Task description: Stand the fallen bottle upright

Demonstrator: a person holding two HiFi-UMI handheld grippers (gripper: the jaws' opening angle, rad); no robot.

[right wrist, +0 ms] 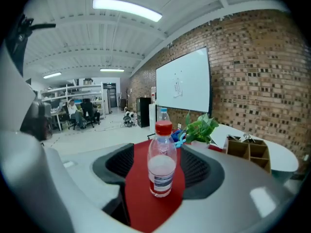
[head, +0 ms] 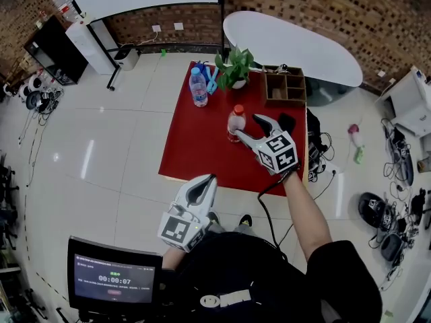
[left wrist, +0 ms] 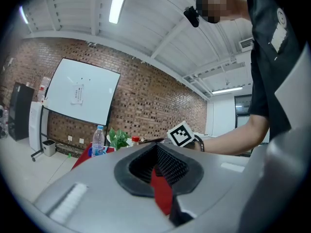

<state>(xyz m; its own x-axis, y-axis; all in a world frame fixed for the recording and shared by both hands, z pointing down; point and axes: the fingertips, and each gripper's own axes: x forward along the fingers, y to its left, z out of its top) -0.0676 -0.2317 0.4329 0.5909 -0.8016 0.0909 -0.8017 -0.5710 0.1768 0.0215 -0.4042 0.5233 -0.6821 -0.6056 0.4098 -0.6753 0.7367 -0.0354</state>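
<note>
Right hand-held gripper [right wrist: 163, 174], jaws apart, flanks upright bottle [right wrist: 162, 161] holding white liquid.

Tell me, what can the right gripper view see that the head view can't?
Only the right gripper view shows people at desks in the background, and ceiling lights. Only the head view shows the timer screen and floor cables. Both show the red-capped bottle standing upright on the red table, the plant and the whiteboard.
</note>
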